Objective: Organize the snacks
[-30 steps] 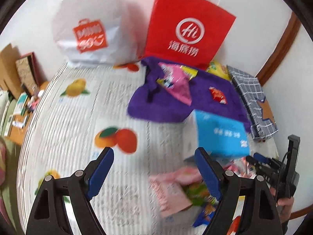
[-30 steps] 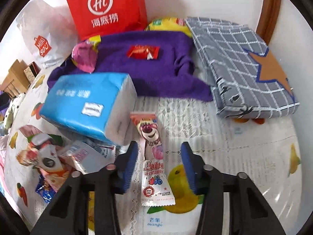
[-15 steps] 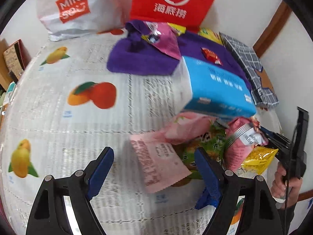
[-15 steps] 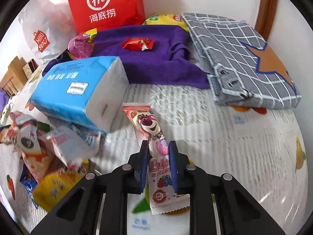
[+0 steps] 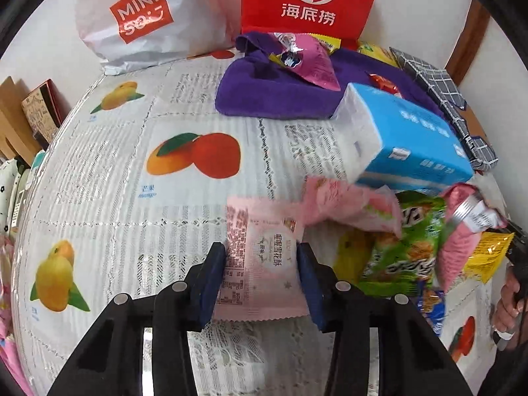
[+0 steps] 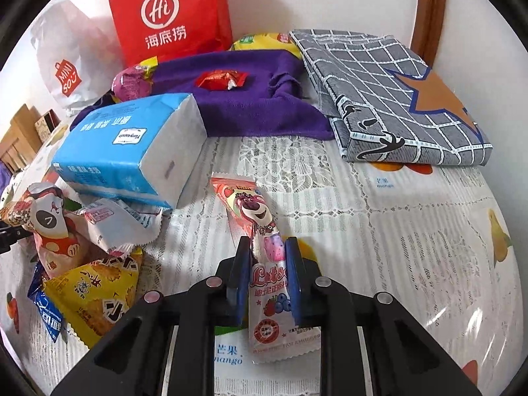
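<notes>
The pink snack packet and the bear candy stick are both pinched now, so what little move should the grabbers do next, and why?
Probably lift both a little. The left gripper is closing its jaws on the pink snack packet, and the right gripper pinches the bear candy stick. Both lie flat on the fruit tablecloth beside the snack pile, so raising them clears it.
</notes>
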`<state>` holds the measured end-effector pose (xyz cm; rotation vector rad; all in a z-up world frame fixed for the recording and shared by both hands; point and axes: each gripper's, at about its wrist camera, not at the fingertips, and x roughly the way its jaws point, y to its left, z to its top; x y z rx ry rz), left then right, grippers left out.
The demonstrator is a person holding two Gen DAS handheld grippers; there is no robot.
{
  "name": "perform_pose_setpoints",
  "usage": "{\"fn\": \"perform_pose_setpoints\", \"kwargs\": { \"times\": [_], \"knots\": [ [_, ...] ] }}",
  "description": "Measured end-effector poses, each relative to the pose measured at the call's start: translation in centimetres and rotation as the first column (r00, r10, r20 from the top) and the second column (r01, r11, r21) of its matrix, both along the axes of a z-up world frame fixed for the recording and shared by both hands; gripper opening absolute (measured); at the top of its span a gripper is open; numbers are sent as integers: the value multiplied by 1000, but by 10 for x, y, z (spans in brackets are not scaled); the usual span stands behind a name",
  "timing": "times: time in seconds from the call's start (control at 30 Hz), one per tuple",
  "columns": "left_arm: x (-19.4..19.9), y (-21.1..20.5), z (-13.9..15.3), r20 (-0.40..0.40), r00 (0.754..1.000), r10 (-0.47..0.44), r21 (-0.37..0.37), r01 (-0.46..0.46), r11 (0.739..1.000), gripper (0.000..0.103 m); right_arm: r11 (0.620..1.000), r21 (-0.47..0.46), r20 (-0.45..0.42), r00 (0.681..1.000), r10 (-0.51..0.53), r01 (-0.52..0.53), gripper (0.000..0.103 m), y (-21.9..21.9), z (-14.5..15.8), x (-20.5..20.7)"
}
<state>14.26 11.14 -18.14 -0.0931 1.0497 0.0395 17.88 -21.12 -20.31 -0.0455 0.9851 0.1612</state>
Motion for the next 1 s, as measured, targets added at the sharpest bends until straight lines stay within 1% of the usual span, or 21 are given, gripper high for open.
{"fn": "perform_pose_setpoints", "kwargs": {
  "times": [0.07,0.13,0.2,0.27,0.43,0.63,0.8,0.87,0.9,0.93,1.0],
  "knots": [
    [-3,-3,-2,42,999,-4,40,2,999,43,1000,-9,18,1000,4,-4,23,1,-1,-2],
    [-4,-7,-4,71,997,-5,63,1,998,43,1000,-17,40,999,11,-10,22,2,-1,-5],
    [-8,-8,-6,112,994,0,71,-8,997,43,1000,-8,41,999,9,-8,22,1,-1,-4],
    [-10,-8,-7,133,991,3,78,-14,997,43,1000,0,39,999,1,-1,22,-1,-1,-3],
    [-9,-9,-6,130,991,3,81,-13,997,44,1000,-22,43,999,0,1,22,2,-1,-2],
    [-10,-9,-7,130,991,3,81,-13,997,44,1000,-21,44,999,0,1,22,2,-1,-3],
    [-9,-8,-6,132,991,5,64,-14,998,44,1000,-28,47,999,-1,2,23,4,-1,-3],
    [-9,-6,-7,134,991,9,52,-16,999,44,1000,-9,44,999,-2,2,23,0,-2,-2],
    [-9,-5,-7,134,991,8,46,-15,999,44,1000,16,39,999,-4,3,24,-3,-2,-1],
    [-9,-6,-7,134,991,4,43,-10,999,46,1000,25,38,999,-5,4,25,-5,-2,-1],
    [-9,-8,-8,130,992,-1,59,-7,998,47,1000,14,38,999,1,-1,26,-3,-2,0]
  ]
}}
